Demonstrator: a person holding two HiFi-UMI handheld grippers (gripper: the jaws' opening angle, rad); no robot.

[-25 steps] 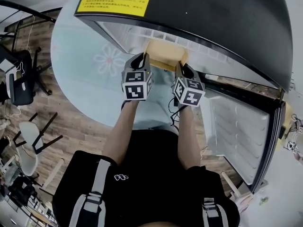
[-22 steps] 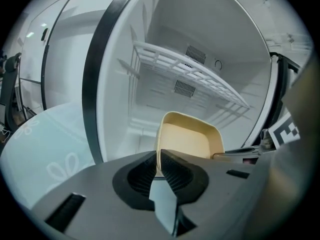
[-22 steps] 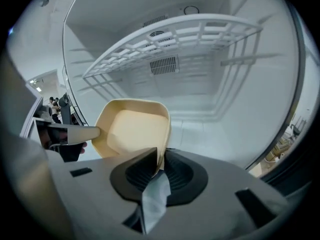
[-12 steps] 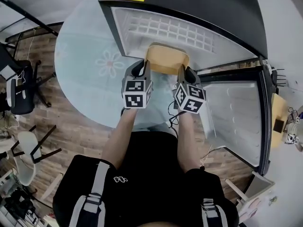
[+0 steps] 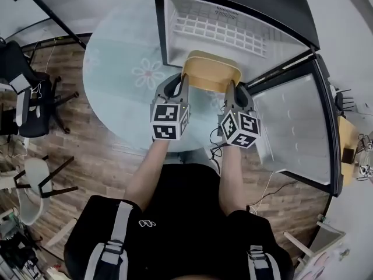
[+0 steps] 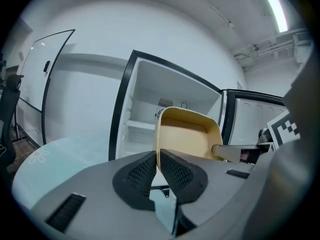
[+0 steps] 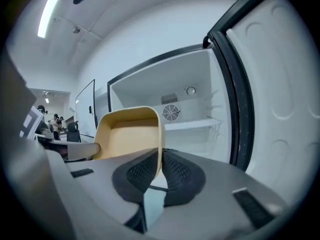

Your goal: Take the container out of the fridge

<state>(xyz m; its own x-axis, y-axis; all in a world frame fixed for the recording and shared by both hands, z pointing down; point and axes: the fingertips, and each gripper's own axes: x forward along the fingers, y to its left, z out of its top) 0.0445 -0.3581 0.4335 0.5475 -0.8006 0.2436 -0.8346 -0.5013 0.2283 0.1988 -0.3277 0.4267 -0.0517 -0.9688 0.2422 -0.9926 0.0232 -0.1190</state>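
Overhead, in the head view, we carry the yellow container [image 5: 211,73] just outside the open fridge [image 5: 233,28], above the round worktop [image 5: 116,92]. In the left gripper view, the left hand-held gripper [image 6: 157,159] is closing, pinching the container's left wall. In the right gripper view, the right hand-held gripper [image 7: 161,161] pinches the opposite wall. We judge that uneven pulling could slip a thin wall free and tip the container.

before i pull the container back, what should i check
1. left tongs on container wall: ok, jaws closing on it.
2. right tongs on the opposite wall: ok, clamped.
3. fridge door open wide: ok.
4. container clear of fridge: cannot tell, its far end sits at the opening.
5. nothing loose in container: ok, looks empty.
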